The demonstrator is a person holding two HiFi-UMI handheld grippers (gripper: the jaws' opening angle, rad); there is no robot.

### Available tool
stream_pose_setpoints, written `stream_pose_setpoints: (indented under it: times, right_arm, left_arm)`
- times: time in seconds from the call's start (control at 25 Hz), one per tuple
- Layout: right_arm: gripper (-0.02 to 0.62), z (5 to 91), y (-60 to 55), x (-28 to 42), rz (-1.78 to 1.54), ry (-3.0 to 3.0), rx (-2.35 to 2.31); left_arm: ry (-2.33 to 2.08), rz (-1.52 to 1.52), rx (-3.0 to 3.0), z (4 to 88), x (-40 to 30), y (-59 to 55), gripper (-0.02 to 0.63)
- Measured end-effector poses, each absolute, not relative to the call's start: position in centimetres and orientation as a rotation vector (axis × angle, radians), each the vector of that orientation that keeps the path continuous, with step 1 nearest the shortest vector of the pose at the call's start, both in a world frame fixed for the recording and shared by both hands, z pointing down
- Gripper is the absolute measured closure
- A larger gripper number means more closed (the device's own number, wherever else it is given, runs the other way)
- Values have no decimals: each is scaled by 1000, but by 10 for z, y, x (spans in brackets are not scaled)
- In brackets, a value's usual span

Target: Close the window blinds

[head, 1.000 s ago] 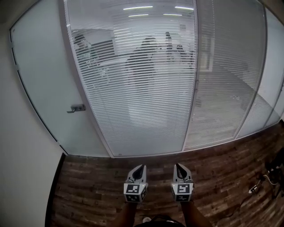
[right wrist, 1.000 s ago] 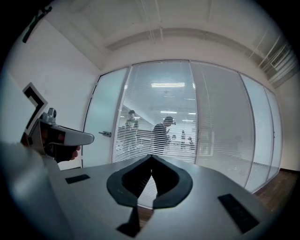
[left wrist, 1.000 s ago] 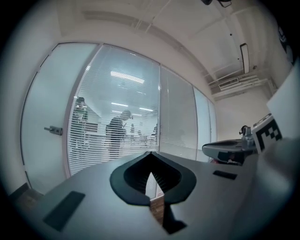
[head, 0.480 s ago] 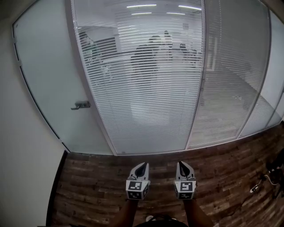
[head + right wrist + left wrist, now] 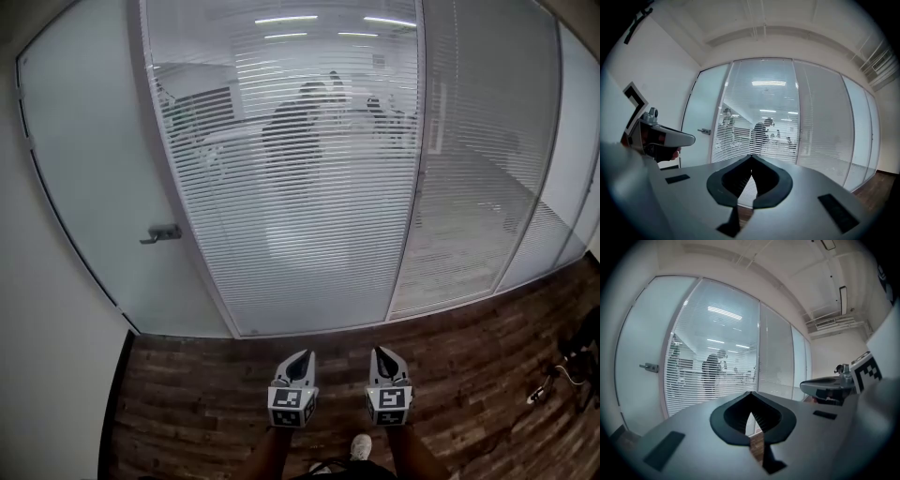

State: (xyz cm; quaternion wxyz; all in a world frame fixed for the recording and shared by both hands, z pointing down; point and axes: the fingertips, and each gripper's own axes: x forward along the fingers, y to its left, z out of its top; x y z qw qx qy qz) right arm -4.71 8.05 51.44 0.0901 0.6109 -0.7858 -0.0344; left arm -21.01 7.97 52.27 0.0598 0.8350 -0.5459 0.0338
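Observation:
The window blinds [image 5: 300, 187] hang behind a tall glass panel ahead of me. Their slats stand partly open, and people show through them in the room beyond. A narrower panel of blinds [image 5: 469, 178] to the right looks more closed. My left gripper [image 5: 302, 354] and right gripper [image 5: 378, 351] hover side by side over the wooden floor, well short of the glass, both shut and holding nothing. In the left gripper view the gripper's tips [image 5: 751, 393] meet in front of the blinds [image 5: 717, 371]. The right gripper view shows the same: tips [image 5: 752, 155] together, blinds [image 5: 764, 126] beyond.
A frosted glass door [image 5: 94, 187] with a lever handle [image 5: 161, 232] stands left of the blinds, next to a white wall. Cables and dark objects [image 5: 558, 375] lie on the floor at the right. A white shoe [image 5: 361, 447] shows near the bottom edge.
The head view has shifted slightly and a white shoe has come into sight at the bottom. Both grippers stay side by side and shut.

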Motion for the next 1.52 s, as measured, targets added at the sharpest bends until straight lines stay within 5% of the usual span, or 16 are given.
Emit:
stream_pose_setpoints:
  times: [1.52]
  right_arm:
    - [594, 524, -78, 0, -27, -2343, 1770]
  left_arm:
    - [-1718, 224, 2452, 539, -174, -84, 611]
